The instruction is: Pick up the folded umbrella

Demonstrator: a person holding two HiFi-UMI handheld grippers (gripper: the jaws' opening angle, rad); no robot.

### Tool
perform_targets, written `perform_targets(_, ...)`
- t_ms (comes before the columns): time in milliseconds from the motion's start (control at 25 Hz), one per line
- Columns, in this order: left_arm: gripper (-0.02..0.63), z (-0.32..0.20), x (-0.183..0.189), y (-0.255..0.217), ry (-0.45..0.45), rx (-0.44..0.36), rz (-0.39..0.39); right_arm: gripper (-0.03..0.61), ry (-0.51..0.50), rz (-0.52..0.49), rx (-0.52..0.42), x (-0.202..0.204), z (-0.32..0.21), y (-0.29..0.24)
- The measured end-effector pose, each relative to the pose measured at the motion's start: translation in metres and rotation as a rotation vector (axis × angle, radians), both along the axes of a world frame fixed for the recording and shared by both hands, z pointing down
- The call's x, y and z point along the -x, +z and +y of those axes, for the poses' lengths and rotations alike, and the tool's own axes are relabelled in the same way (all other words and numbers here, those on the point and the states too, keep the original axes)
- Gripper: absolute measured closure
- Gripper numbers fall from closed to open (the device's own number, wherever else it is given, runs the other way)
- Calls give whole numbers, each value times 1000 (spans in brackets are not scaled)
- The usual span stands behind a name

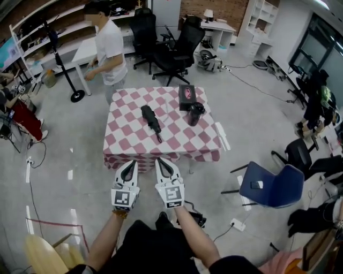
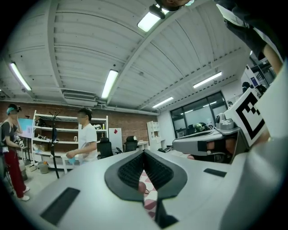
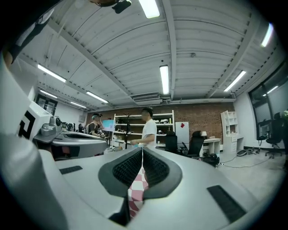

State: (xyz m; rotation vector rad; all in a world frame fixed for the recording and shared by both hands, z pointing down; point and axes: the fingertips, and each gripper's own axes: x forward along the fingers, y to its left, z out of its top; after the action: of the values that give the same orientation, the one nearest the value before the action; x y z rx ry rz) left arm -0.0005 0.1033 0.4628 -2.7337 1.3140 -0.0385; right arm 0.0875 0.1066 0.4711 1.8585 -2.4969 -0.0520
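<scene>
the folded umbrella (image 1: 151,122) lies on the counter (image 1: 123,144), on its red-and-white checked cloth, near a black box (image 1: 187,97) whose pink print is too small to read. the left claw (image 1: 129,165) and right claw (image 1: 164,162) hover short of the counter's near edge, both closed and empty. around it are a grey floor (image 1: 69,160), a brick wall (image 1: 214,8) and office chairs (image 1: 182,45).

The tabletop (image 1: 128,136) has a red-and-white checked cloth; the folded umbrella (image 1: 151,121) at its middle is black, like the cup (image 1: 195,113) and pink-printed box (image 1: 187,97) near its far right corner. The left gripper (image 1: 130,163) and right gripper (image 1: 163,161) are white with black-and-white square markers.
</scene>
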Motion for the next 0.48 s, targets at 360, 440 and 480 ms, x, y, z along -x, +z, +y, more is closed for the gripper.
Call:
perform_targets(360,603,-86,-1,15,-27,21,14,561,-18,-6,27,-5,-90,15)
perform_targets(440,603,-111,3,18,-20,24,20,561,-16,11,29,-1,-114,17)
perform_targets(480,603,-124,5,20,-15,26,20,561,-13,18,28,1,-126,17)
